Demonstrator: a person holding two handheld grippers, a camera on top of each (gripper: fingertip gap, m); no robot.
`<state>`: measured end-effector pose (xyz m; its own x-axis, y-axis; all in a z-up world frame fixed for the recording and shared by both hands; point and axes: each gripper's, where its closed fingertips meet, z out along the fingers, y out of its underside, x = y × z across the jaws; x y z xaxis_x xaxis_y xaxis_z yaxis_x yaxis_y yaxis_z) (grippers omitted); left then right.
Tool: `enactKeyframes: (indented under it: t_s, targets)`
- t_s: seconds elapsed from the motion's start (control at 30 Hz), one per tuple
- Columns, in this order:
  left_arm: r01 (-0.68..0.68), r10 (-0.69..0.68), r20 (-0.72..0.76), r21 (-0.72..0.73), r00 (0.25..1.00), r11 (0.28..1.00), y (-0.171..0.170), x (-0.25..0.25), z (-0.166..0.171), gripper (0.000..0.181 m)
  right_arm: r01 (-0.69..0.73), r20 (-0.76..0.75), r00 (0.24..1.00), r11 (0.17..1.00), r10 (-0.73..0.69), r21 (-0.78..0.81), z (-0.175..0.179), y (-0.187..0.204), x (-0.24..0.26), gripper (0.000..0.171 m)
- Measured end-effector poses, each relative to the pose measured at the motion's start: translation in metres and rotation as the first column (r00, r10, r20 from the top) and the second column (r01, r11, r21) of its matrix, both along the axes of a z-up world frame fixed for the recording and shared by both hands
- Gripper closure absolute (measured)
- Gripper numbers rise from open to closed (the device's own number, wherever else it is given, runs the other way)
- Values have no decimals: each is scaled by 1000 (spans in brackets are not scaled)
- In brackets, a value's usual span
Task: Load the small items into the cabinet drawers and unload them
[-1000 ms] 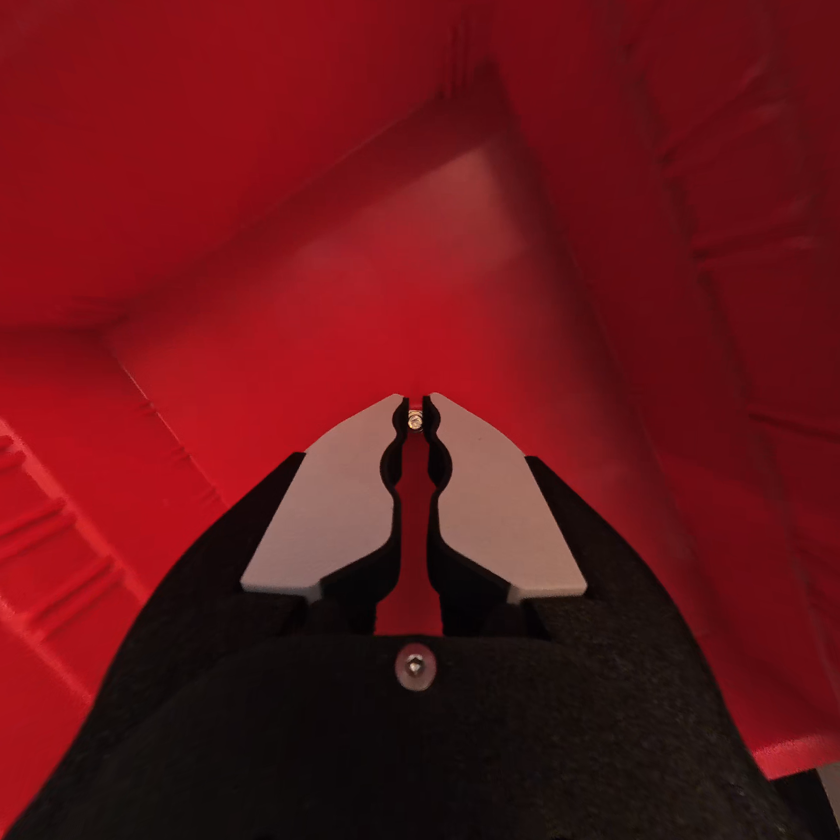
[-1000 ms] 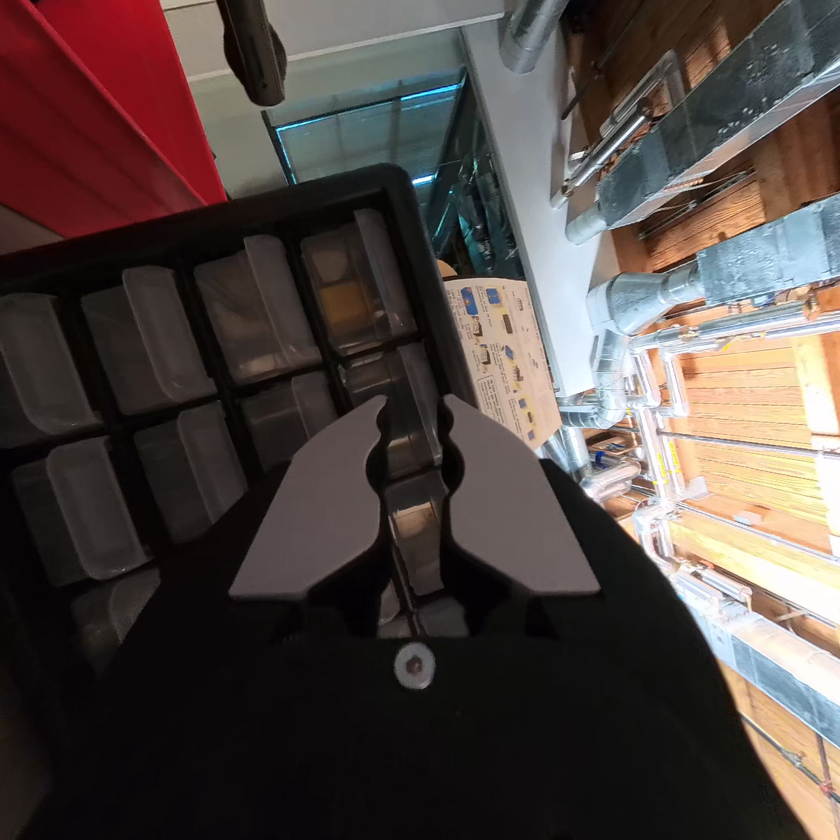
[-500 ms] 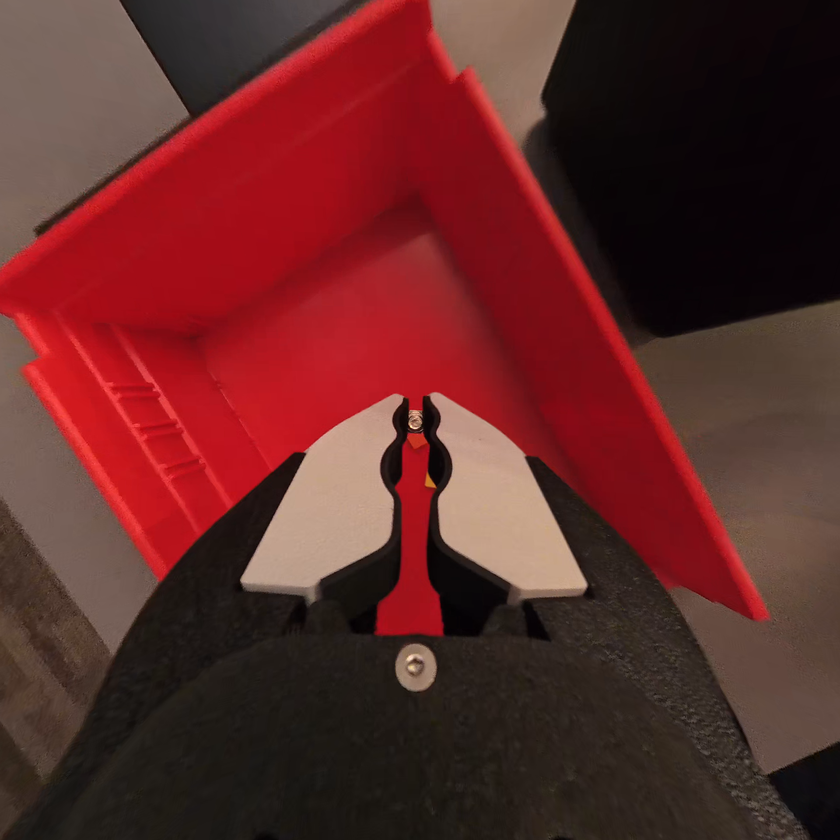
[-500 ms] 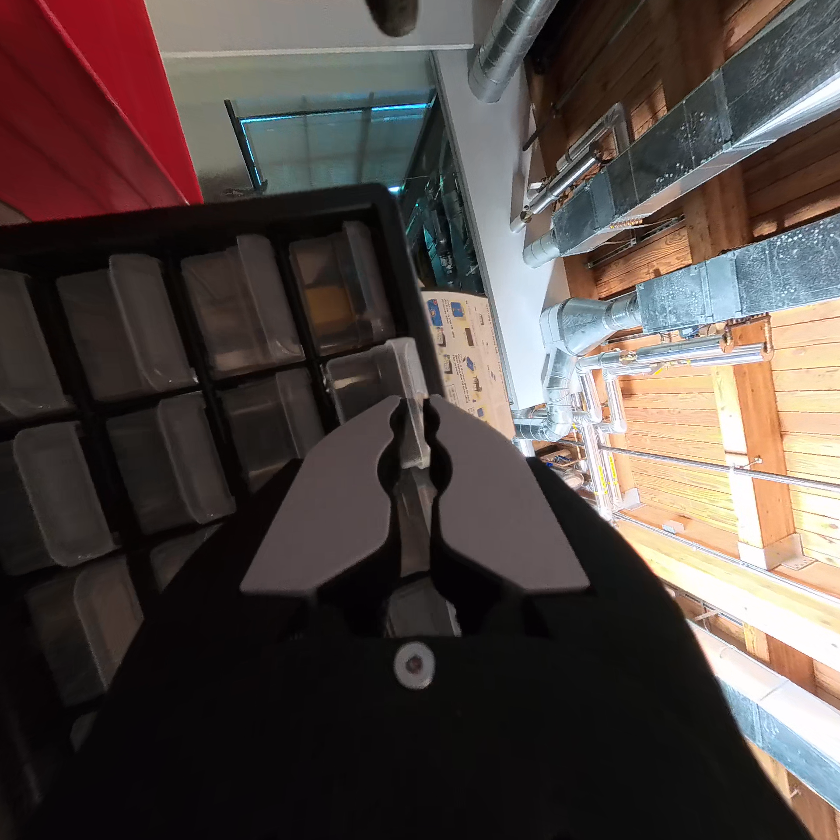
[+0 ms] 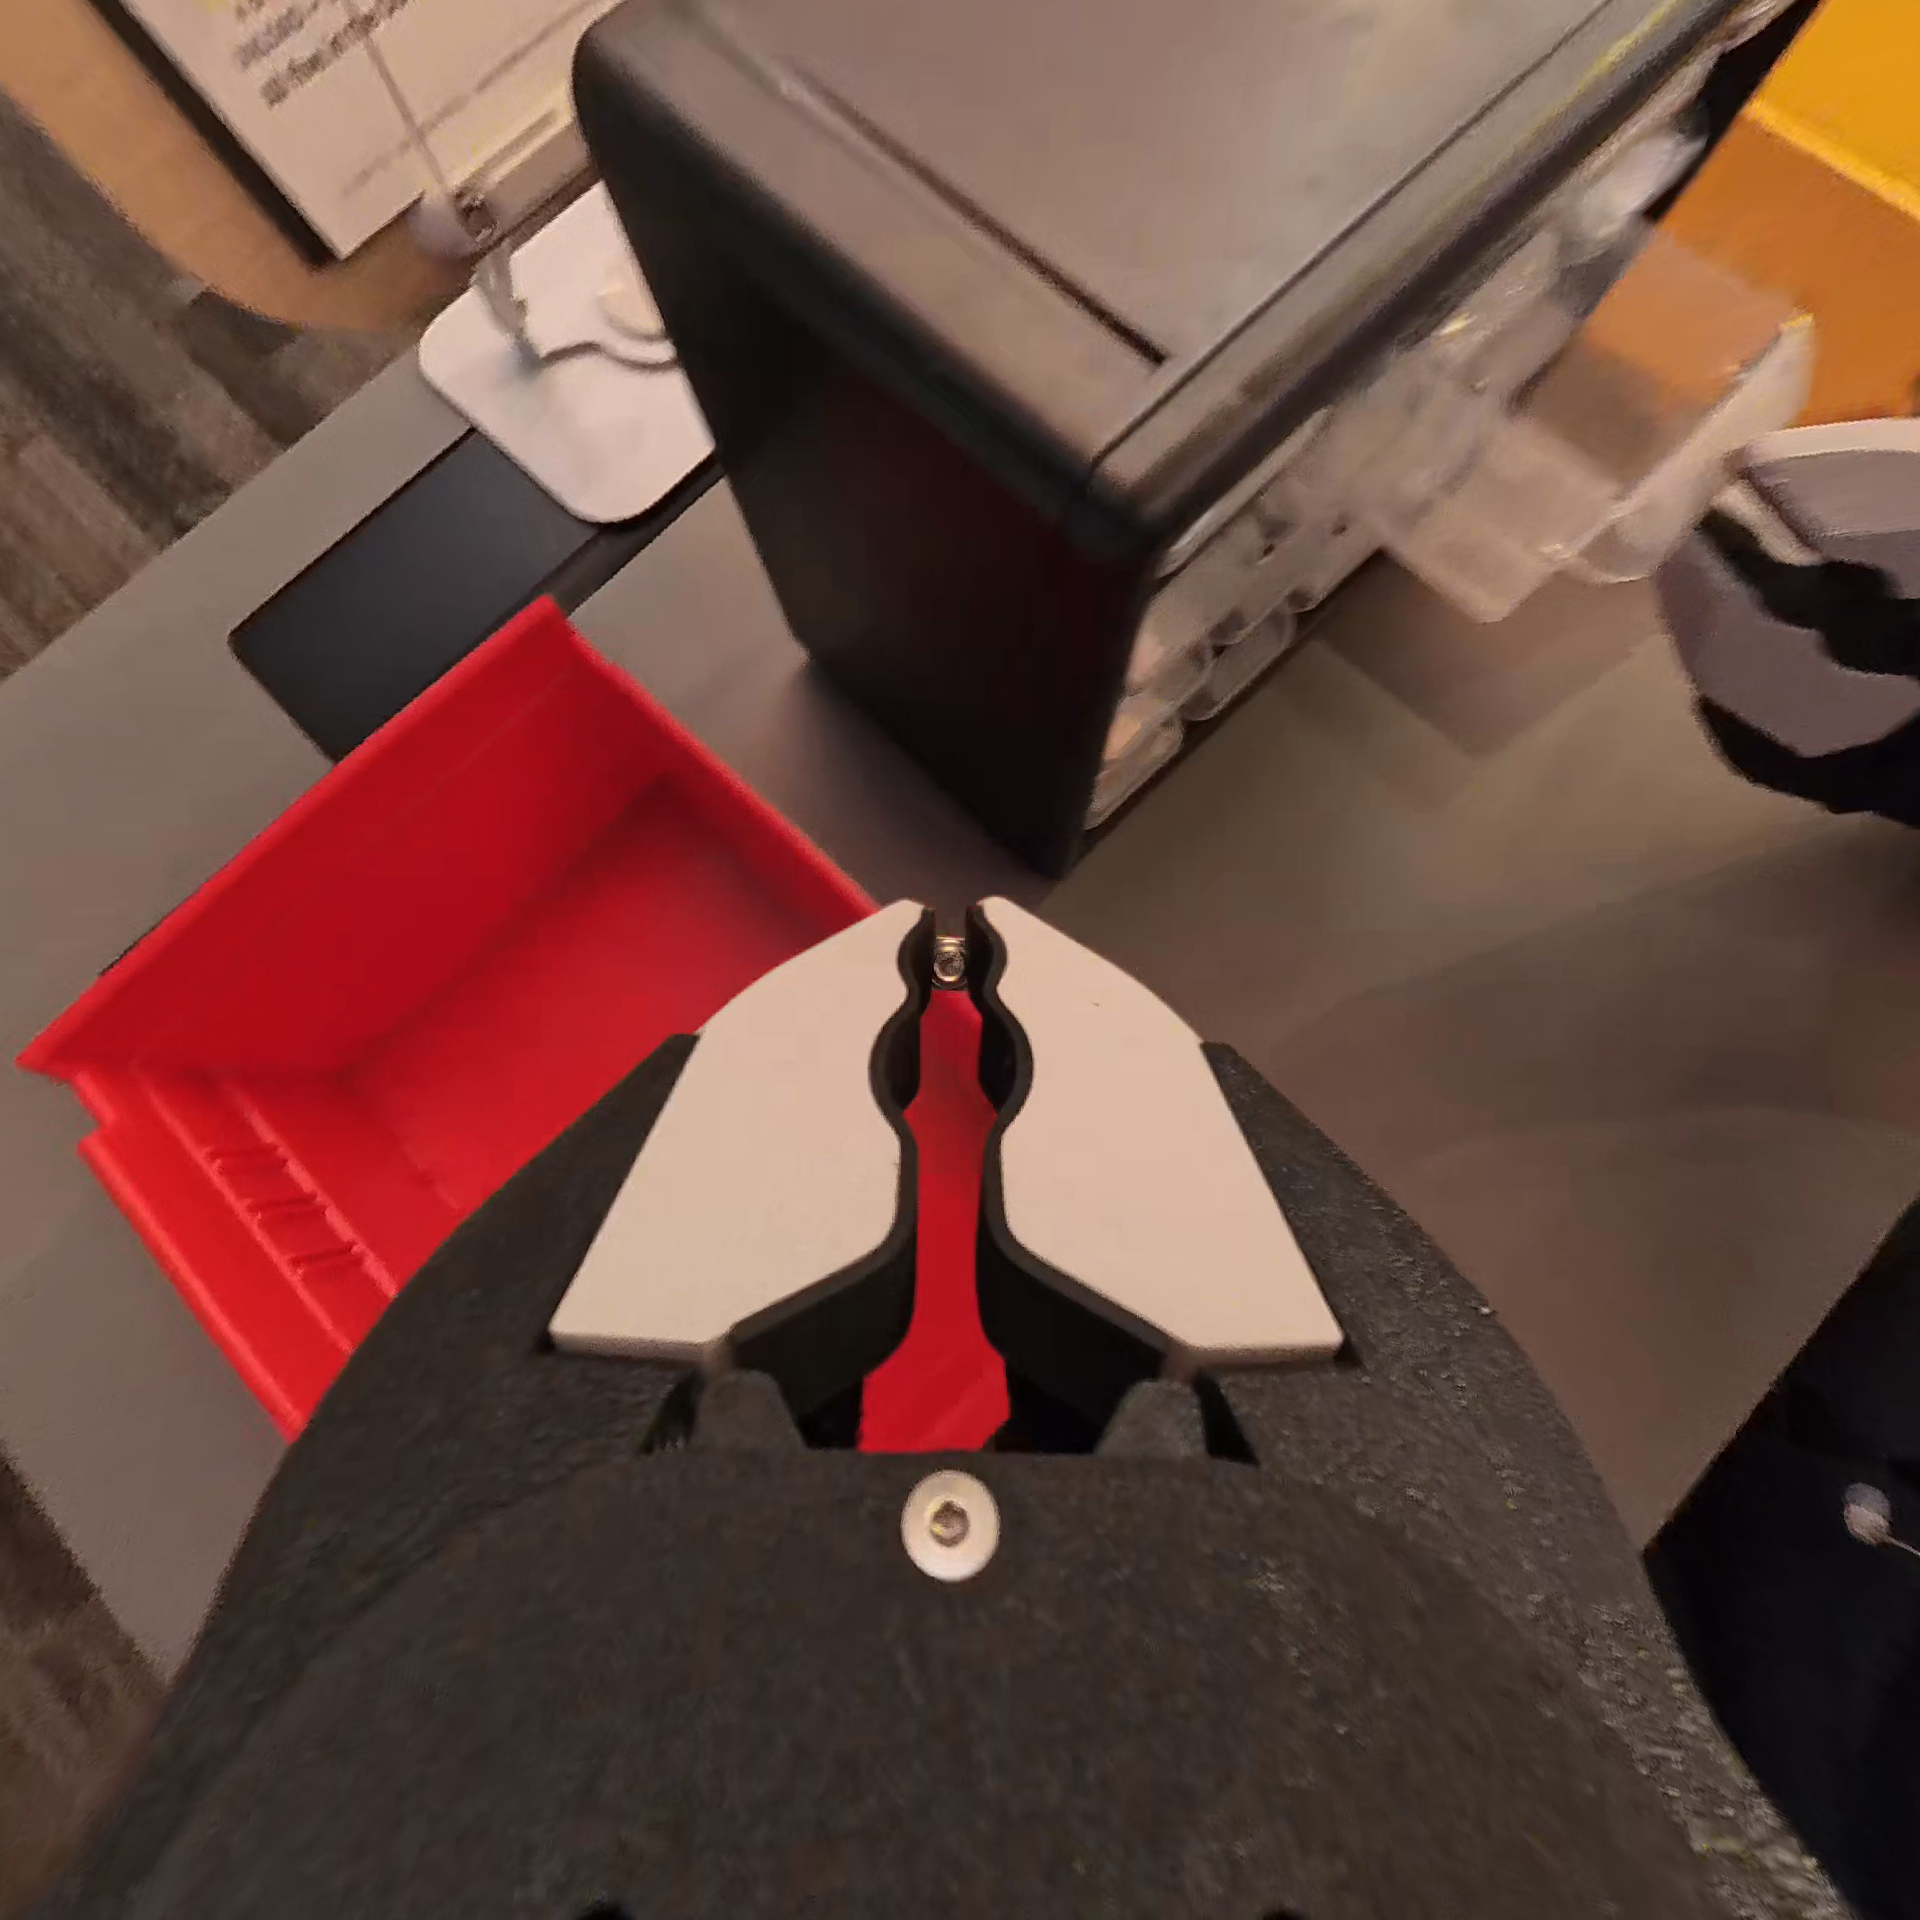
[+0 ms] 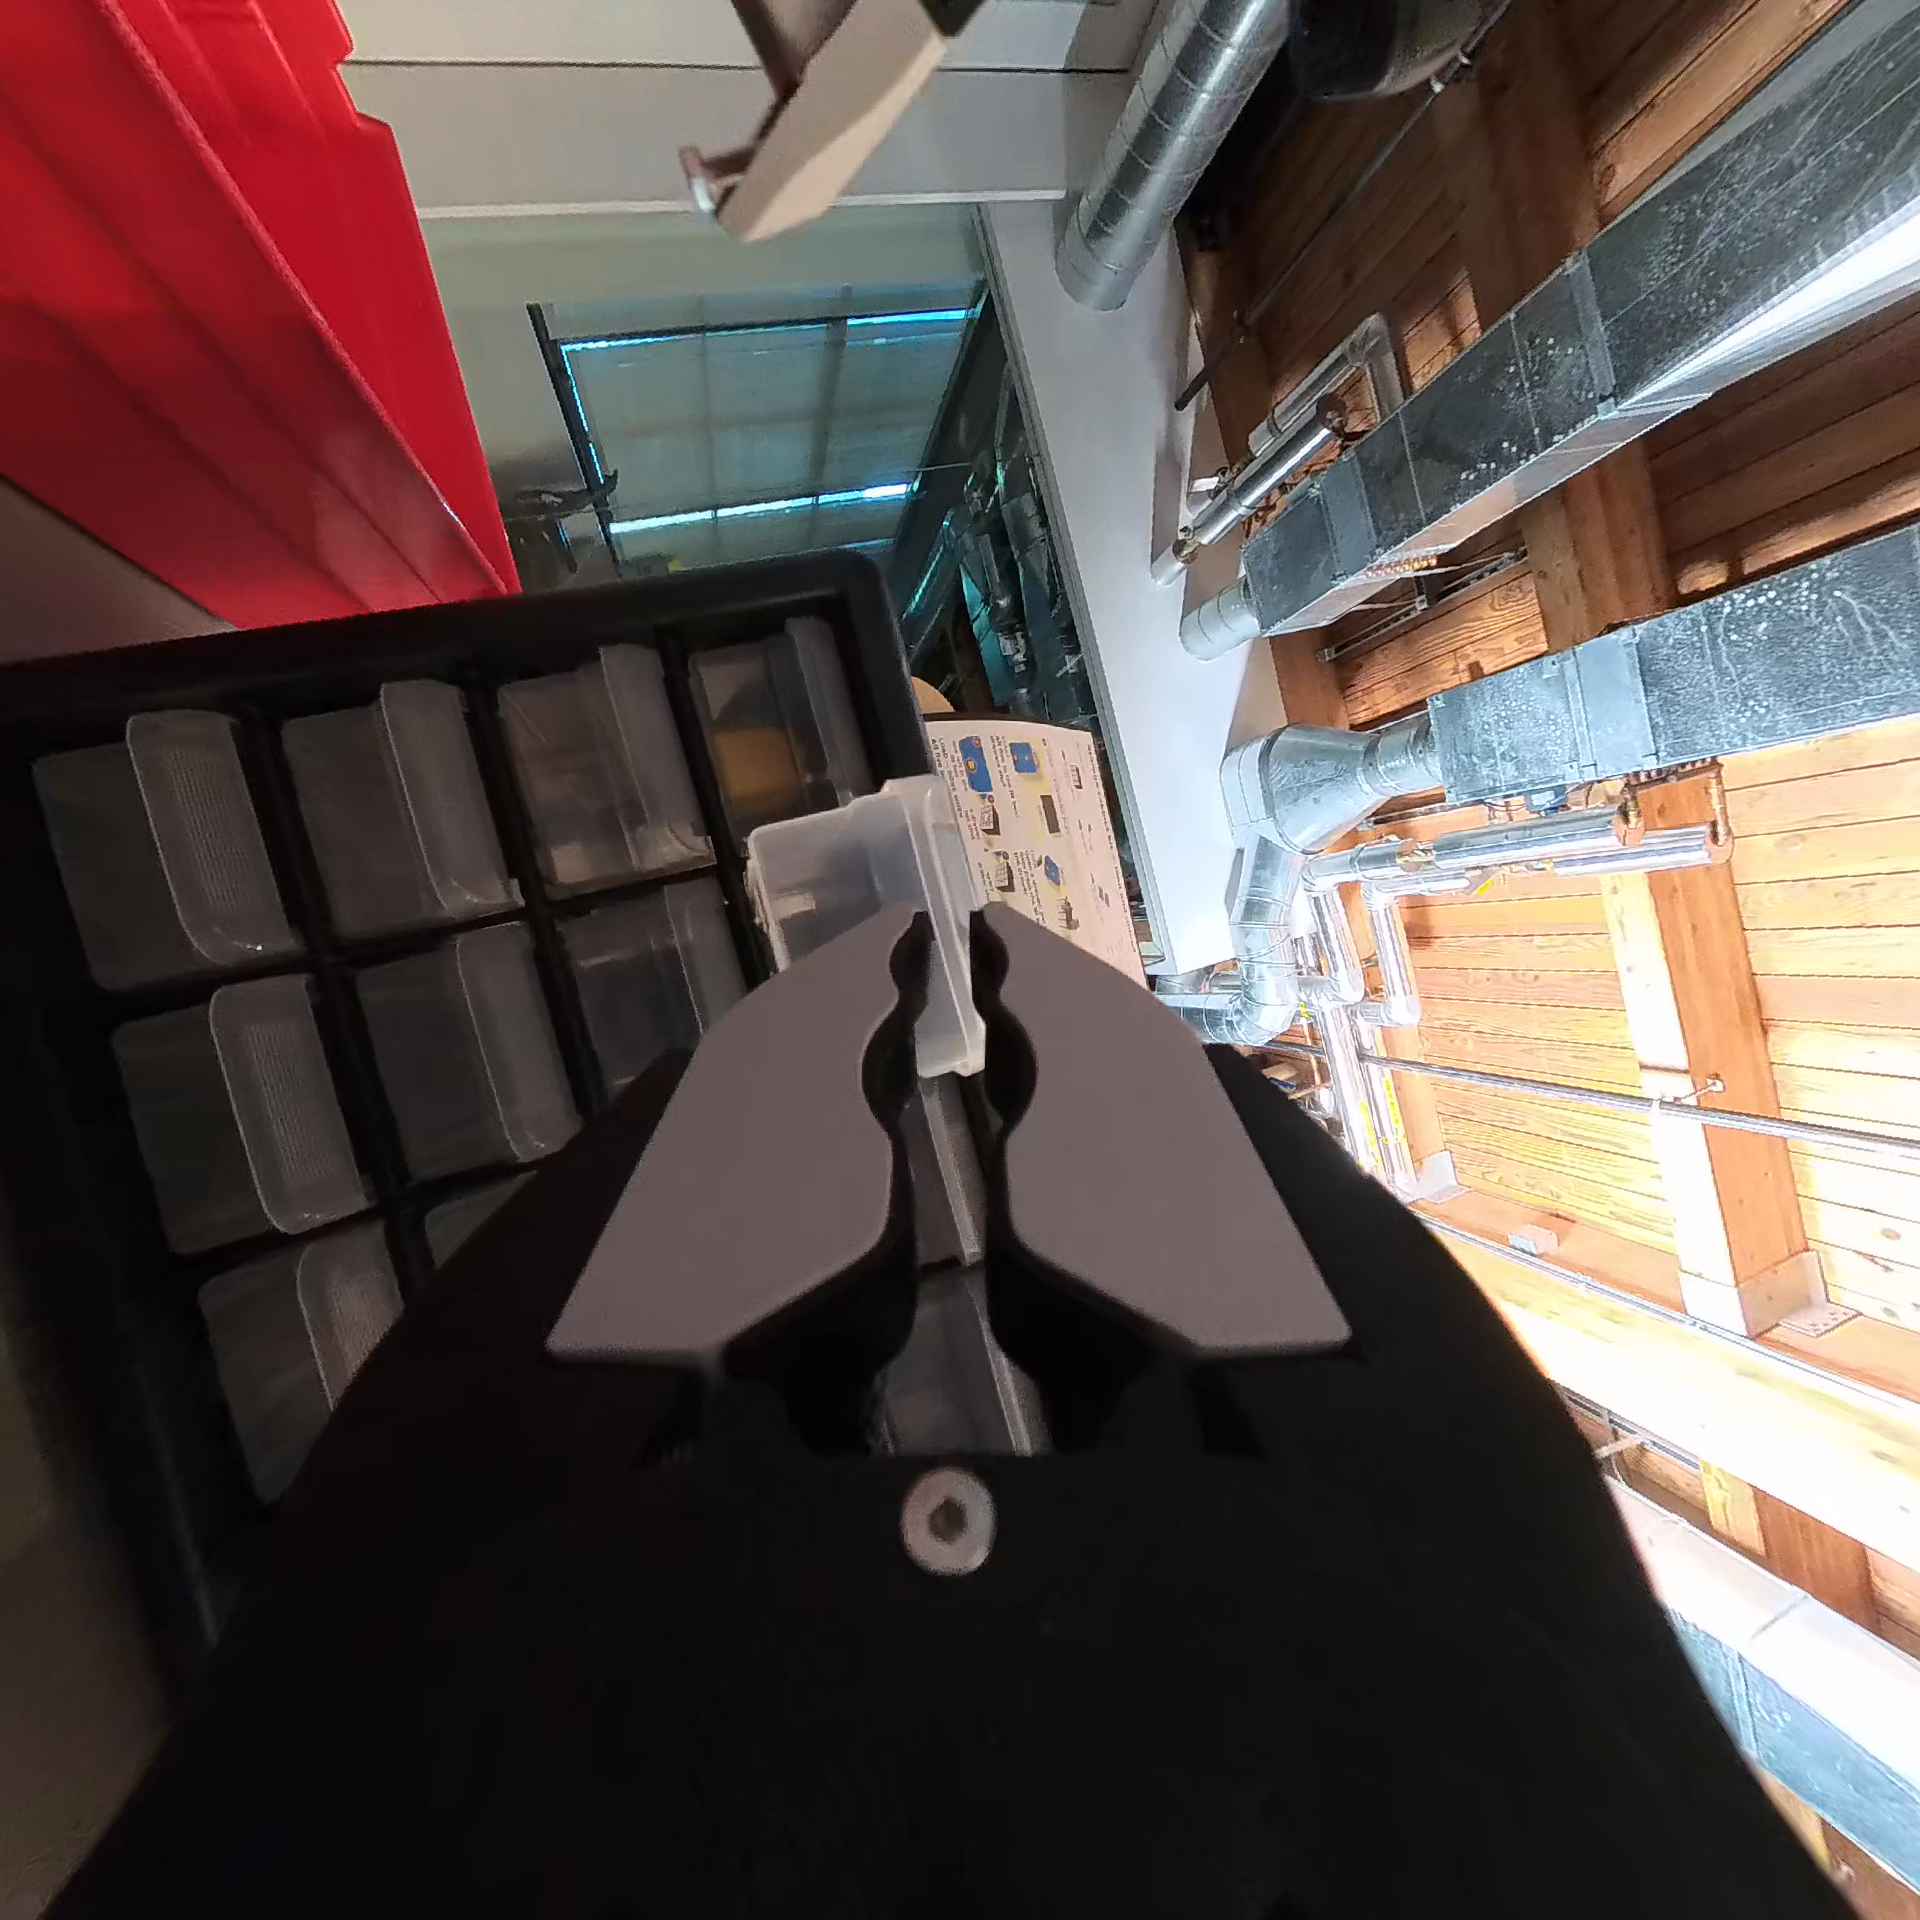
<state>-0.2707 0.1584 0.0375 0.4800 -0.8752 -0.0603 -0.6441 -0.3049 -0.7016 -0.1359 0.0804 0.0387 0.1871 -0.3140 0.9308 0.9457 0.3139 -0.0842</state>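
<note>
My left gripper (image 5: 948,920) is shut on a small silver metal piece (image 5: 948,961) and holds it above the near right corner of the red bin (image 5: 416,987). The black drawer cabinet (image 5: 987,364) stands just behind. My right gripper (image 6: 948,920) is shut on the front lip of a clear drawer (image 6: 862,873), which is pulled part way out of the cabinet (image 6: 312,935). That drawer (image 5: 1558,447) and the right gripper (image 5: 1787,623) also show at the right of the left wrist view. The left gripper (image 6: 831,114) shows high in the right wrist view.
Several other clear drawers (image 6: 405,821) sit shut in the cabinet. The red bin (image 6: 208,312) shows beside the cabinet in the right wrist view. A white stand base (image 5: 561,395) and a dark flat slab (image 5: 416,613) lie on the grey table (image 5: 1403,935) behind the bin. My hands' fingertips stand some 15 cm from each other.
My left gripper has risen out of the red bin with the small metal piece in it. My right gripper has shut on the drawer lip and drawn the drawer outward.
</note>
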Motion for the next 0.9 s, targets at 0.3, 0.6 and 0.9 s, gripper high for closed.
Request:
enactKeyframes:
  t_s: [0.3,0.6,0.9]
  targets:
    - [157,-157,171,13,973,987,-33,36,36,176,-30,-8,1000,1000,30,1,-1,-2,-4,154]
    - [361,-362,-42,-40,931,932,-52,131,41,176,-99,-30,995,995,100,29,6,-19,-6,154]
    - [380,-399,-307,-125,864,917,-44,156,-2,176,-80,-69,994,995,84,60,25,-26,13,154]
